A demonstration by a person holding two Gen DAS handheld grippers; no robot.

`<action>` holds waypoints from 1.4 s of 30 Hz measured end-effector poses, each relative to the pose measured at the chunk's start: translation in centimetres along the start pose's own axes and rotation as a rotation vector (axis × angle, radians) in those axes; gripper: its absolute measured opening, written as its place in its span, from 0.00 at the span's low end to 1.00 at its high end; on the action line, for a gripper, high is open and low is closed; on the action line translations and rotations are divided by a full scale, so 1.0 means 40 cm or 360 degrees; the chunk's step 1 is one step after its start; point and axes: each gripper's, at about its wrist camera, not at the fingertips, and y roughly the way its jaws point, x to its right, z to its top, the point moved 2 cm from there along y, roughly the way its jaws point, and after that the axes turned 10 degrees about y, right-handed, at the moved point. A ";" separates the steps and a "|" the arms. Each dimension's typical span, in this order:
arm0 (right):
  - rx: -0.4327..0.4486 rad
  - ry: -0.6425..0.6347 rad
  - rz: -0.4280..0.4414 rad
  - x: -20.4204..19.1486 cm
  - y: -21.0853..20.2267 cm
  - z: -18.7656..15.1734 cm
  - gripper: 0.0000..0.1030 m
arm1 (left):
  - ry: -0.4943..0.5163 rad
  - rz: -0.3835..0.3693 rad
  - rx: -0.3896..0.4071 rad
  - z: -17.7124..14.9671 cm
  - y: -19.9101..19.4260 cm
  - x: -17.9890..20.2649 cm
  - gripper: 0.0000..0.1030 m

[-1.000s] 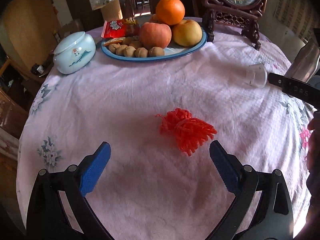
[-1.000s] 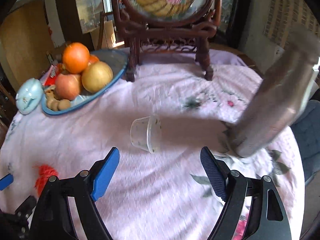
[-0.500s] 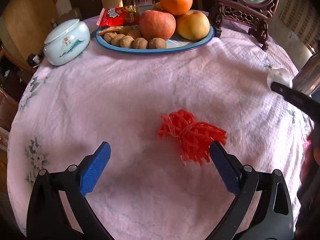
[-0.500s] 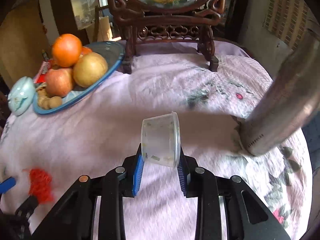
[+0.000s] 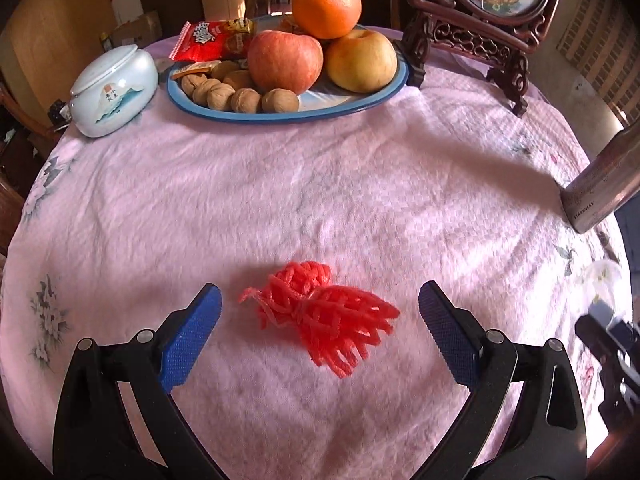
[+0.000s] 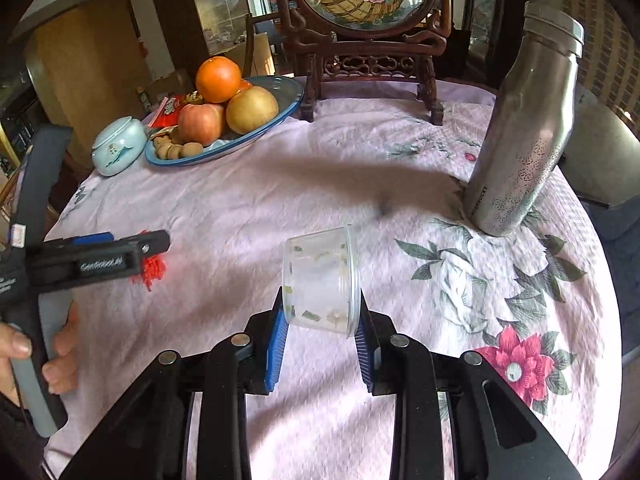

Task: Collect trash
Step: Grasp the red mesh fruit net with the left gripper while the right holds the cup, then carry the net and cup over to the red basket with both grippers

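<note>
A red foam fruit net lies on the pink tablecloth, between the spread blue pads of my left gripper, which is open and not touching it. In the right wrist view the same net shows behind the left gripper, with a hand on its grip. My right gripper is shut on a clear plastic cup with food scraps inside, held on its side above the cloth. That cup is a blur at the right edge of the left wrist view.
A blue-rimmed plate of fruit and walnuts stands at the back, with a red snack packet and a lidded ceramic jar beside it. A steel bottle stands at the right. A carved wooden screen stand is behind.
My right gripper closed on the plastic cup and carried it nearer, off the cloth. My left gripper moved forward, so the red net now lies between its fingers.
</note>
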 end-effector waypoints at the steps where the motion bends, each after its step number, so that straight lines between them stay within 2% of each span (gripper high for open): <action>1: 0.0004 -0.0004 0.0005 -0.001 -0.002 -0.002 0.30 | 0.0009 0.0020 -0.0004 0.001 0.004 0.001 0.92; 3: 0.0007 0.0005 0.0023 -0.001 -0.006 -0.005 0.30 | 0.0020 0.0038 -0.0024 0.000 0.015 0.002 0.86; 8: 0.0004 0.0008 0.0048 -0.008 -0.012 -0.016 0.30 | 0.0010 0.0095 -0.0108 -0.012 0.051 -0.004 0.52; 14: -0.0001 0.0018 0.0069 -0.020 -0.031 -0.039 0.30 | 0.0039 0.0104 -0.0084 -0.037 0.001 -0.013 0.31; 19: 0.0004 0.0010 0.0121 -0.057 -0.074 -0.072 0.30 | 0.0024 0.0086 -0.0020 -0.082 -0.091 -0.040 0.30; 23: 0.0020 0.0003 0.0189 -0.113 -0.116 -0.105 0.30 | 0.0031 0.0130 0.0053 -0.144 -0.179 -0.058 0.30; 27: 0.0014 -0.0027 0.0263 -0.185 -0.158 -0.158 0.30 | -0.0042 0.0109 0.0126 -0.239 -0.275 -0.102 0.30; 30: 0.0000 -0.0045 0.0314 -0.237 -0.187 -0.214 0.30 | -0.0078 0.0143 0.0176 -0.320 -0.335 -0.145 0.30; 35: -0.0039 -0.0086 0.0389 -0.315 -0.219 -0.310 0.30 | -0.0140 0.0189 0.0225 -0.461 -0.408 -0.211 0.30; 42: -0.0075 -0.0143 0.0464 -0.417 -0.254 -0.438 0.30 | -0.0242 0.0192 0.0292 -0.640 -0.482 -0.271 0.30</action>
